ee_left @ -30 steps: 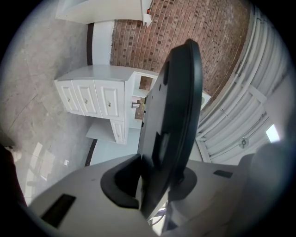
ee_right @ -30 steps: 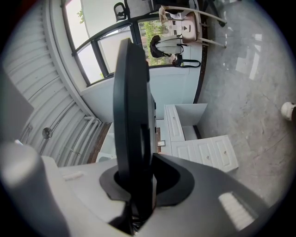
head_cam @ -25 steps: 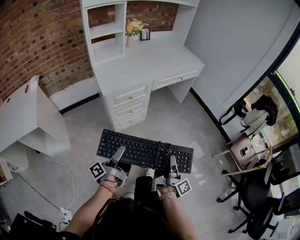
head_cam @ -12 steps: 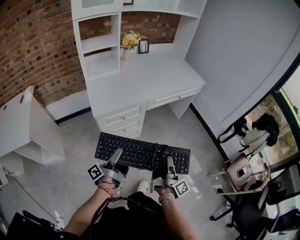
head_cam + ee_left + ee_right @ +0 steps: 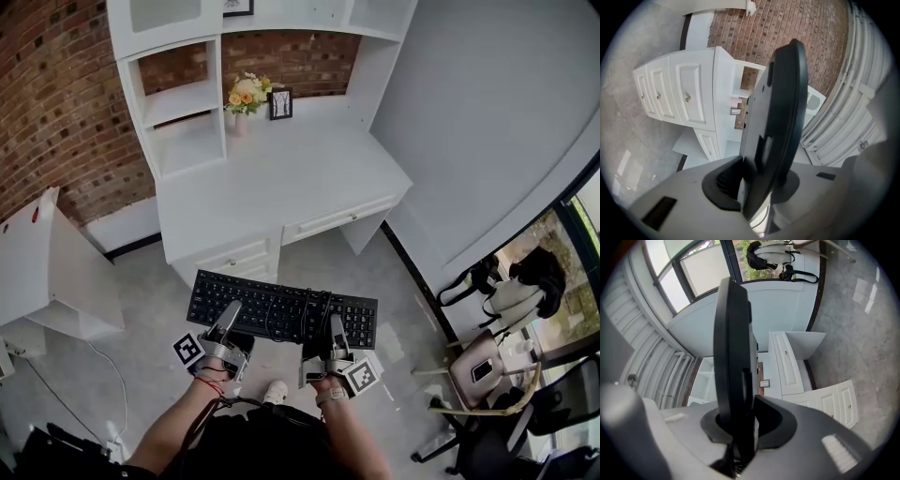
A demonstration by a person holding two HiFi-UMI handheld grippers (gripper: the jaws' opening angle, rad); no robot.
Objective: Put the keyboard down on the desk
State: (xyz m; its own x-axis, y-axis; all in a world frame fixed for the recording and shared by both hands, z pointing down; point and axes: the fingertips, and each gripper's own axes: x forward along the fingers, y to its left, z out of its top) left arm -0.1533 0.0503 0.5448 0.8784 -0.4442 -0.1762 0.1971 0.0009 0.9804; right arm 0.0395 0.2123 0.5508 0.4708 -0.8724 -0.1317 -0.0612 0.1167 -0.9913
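**Operator:** Where is the keyboard, and what holds it?

**Technician:** It is in the air over the floor, level, just short of the worktop; the left gripper takes its near edge toward the left end and the right gripper toward the right; both sets of fingers are clamped on that edge, top and underside.

**Operator:** How will it handle?

**Technician:** Judged light, long, rigid plastic; it should not sag between two grips; the smooth casing may slip in so thin a pinch, so hold both ends level; the cable lying loose across the keys may slide off or snag; set it on bare worktop, clear of the vase and frame.
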